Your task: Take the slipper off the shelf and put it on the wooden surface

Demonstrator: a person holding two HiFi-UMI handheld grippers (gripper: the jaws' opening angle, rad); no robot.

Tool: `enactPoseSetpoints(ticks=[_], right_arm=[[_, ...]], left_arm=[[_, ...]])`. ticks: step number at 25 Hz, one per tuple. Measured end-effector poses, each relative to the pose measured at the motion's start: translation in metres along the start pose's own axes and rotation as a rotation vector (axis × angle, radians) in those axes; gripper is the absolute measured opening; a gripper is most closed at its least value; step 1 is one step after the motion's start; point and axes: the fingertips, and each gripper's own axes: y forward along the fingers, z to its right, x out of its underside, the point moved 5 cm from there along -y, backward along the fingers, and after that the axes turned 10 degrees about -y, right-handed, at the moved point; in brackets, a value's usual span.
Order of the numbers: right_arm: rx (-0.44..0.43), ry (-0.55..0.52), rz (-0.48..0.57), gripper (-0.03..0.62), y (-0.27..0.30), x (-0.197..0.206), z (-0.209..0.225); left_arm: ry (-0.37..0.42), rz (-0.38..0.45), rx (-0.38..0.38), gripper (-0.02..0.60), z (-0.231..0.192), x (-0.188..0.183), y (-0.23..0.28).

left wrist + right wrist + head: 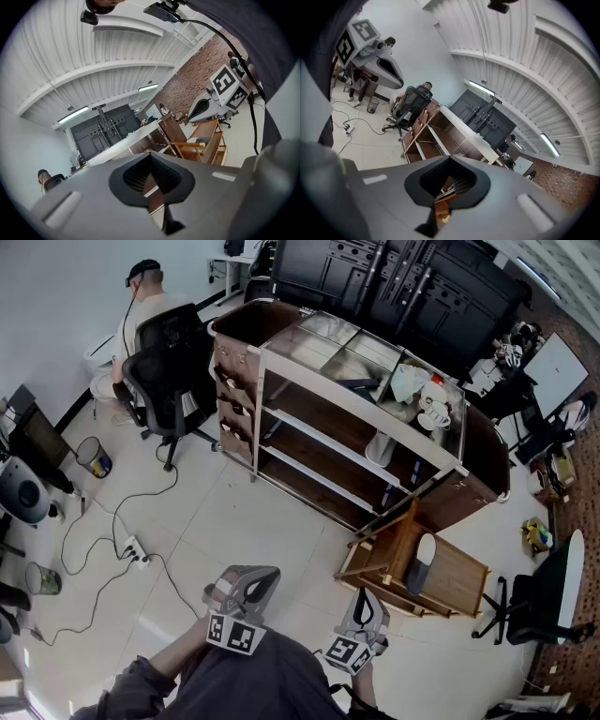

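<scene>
A grey and white slipper [423, 562] lies on the small wooden table [464, 579] to the right of the long brown shelf cart [309, 426]. It also shows in the left gripper view as the slipper [199, 139]. Another pale thing [379, 448] rests on the cart's middle shelf. My left gripper [266, 574] and right gripper [365, 595] hover low over the floor, well short of the table. Both are shut and empty. In the left gripper view my own jaws [150, 155] meet, and so do the jaws [449, 158] in the right gripper view.
A person sits in a black office chair [167, 362] at the back left. Cables and a power strip [132, 550] lie on the tiled floor, with bins [93, 457] nearby. Another chair [548, 601] stands right of the table. Bottles and cloths [422, 395] top the cart.
</scene>
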Motion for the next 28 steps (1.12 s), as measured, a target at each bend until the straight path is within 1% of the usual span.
enactPoseSetpoints(ticks=[2, 4, 6, 7, 10, 14, 18, 22, 25, 28], right_arm=[[-0.013, -0.019, -0.009, 0.003, 0.027, -0.008, -0.003], [-0.028, -0.04, -0.016, 0.005, 0.057, -0.016, -0.008], [-0.056, -0.067, -0.033, 0.07, 0.087, -0.018, -0.016], [-0.071, -0.083, -0.044, 0.085, 0.101, -0.017, -0.02], [-0.104, -0.145, -0.068, 0.092, 0.147, -0.006, -0.026], [-0.113, -0.241, -0.08, 0.101, 0.231, 0.016, -0.018], [-0.125, -0.326, -0.088, 0.117, 0.337, 0.044, -0.005], [-0.165, -0.403, -0.105, 0.122, 0.436, 0.073, 0.004], [-0.202, -0.449, -0.112, 0.138, 0.49, 0.088, 0.002], [-0.211, -0.487, -0.106, 0.138, 0.526, 0.094, 0.003]], left_arm=[[-0.021, -0.011, 0.005, 0.017, -0.019, 0.007, 0.007], [-0.022, -0.023, 0.017, 0.017, -0.037, 0.017, 0.019], [-0.017, -0.043, 0.043, 0.017, -0.048, 0.027, 0.033], [-0.021, -0.053, 0.059, 0.017, -0.051, 0.032, 0.04], [-0.046, -0.082, 0.093, 0.017, -0.057, 0.043, 0.062], [-0.051, -0.125, 0.112, 0.017, -0.066, 0.055, 0.107], [-0.07, -0.197, 0.092, 0.017, -0.085, 0.066, 0.164], [-0.099, -0.238, 0.052, 0.017, -0.11, 0.056, 0.225], [-0.108, -0.268, 0.035, 0.017, -0.123, 0.053, 0.266], [-0.112, -0.279, 0.026, 0.017, -0.133, 0.049, 0.299]])
